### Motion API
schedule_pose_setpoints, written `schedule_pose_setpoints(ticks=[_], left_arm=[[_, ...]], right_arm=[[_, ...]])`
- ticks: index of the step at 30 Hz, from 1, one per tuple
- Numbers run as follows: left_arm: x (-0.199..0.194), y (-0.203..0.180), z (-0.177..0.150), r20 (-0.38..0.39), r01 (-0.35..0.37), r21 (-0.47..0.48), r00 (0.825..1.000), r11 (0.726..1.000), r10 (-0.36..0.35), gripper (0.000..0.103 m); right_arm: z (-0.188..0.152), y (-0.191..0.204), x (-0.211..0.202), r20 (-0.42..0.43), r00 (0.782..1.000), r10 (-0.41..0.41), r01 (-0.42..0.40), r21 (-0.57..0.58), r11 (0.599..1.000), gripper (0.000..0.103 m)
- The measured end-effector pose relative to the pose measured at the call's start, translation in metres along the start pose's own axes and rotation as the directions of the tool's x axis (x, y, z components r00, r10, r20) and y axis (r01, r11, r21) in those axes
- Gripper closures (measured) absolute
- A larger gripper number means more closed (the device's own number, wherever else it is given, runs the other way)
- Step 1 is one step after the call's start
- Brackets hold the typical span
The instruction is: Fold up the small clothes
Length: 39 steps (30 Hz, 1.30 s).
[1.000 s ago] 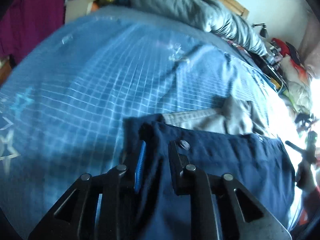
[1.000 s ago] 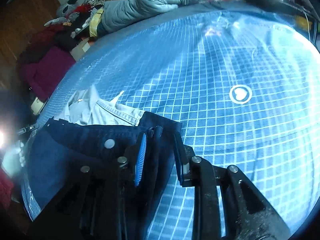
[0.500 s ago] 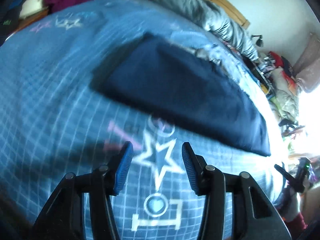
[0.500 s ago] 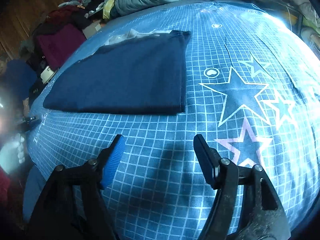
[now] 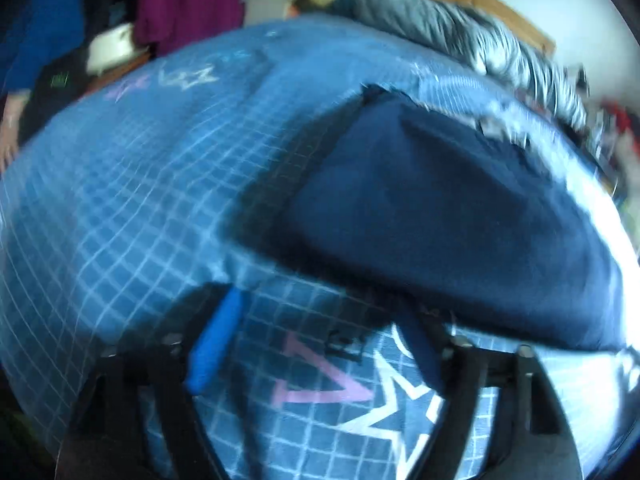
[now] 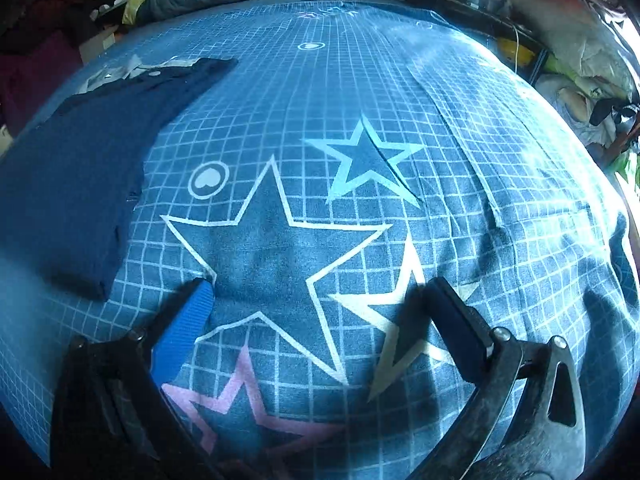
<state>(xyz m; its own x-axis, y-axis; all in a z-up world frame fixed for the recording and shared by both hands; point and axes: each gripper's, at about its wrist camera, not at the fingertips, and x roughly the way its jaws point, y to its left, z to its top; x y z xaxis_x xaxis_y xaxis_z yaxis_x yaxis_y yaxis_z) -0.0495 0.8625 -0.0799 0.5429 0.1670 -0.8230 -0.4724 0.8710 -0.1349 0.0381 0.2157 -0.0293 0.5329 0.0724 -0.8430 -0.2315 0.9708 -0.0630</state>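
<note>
The left gripper (image 5: 320, 332) has its fingers spread and empty; the folded navy garment (image 5: 452, 208) lies flat on the blue bedsheet (image 5: 132, 208) just ahead of them, to their right. The right gripper (image 6: 320, 316) is also spread wide and empty, with the garment (image 6: 68, 184) off to the left of its fingers. Only the right view shows a pale cloth (image 6: 120, 72) under the garment's far edge; only the left shows a purple garment (image 5: 188, 0) beyond the bed.

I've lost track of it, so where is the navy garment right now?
The navy garment lies folded on the blue grid bedsheet, at the left of the right wrist view, left of the big white-outlined star; neither gripper touches it.
</note>
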Motion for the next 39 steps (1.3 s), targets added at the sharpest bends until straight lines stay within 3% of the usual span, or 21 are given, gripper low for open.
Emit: schedule_pose_setpoints(ticks=[2,6,23,28,39], left_arm=[[0.001,-0.007,-0.002,-0.009,-0.007,0.038,1.000,0.999,0.007,0.007],[0.001,-0.007,-0.003,-0.018,0.006,0.038,1.000,0.999,-0.006,0.004],[0.012,-0.013,0.006,-0.038,-0.006,0.066,0.999,0.998,0.008,0.000],[0.003,-0.016,-0.009,-0.033,-0.057,0.079,0.998,0.995,0.060,0.000],[-0.009,-0.007,-0.029,0.014,-0.023,0.066,1.000,0.998,0.022,0.000]], right_arm=[[0.000,0.001,0.003,0.007,1.000,-0.012,0.012,-0.009,1.000,0.000],[0.003,0.001,0.008,0.004,1.000,-0.009,0.009,-0.007,1.000,0.000],[-0.001,0.001,0.004,0.005,1.000,-0.010,0.010,-0.006,1.000,0.000],[-0.002,0.001,0.002,0.005,1.000,-0.010,0.010,-0.005,1.000,0.000],[-0.002,0.001,0.003,0.006,1.000,-0.010,0.010,-0.005,1.000,0.000]])
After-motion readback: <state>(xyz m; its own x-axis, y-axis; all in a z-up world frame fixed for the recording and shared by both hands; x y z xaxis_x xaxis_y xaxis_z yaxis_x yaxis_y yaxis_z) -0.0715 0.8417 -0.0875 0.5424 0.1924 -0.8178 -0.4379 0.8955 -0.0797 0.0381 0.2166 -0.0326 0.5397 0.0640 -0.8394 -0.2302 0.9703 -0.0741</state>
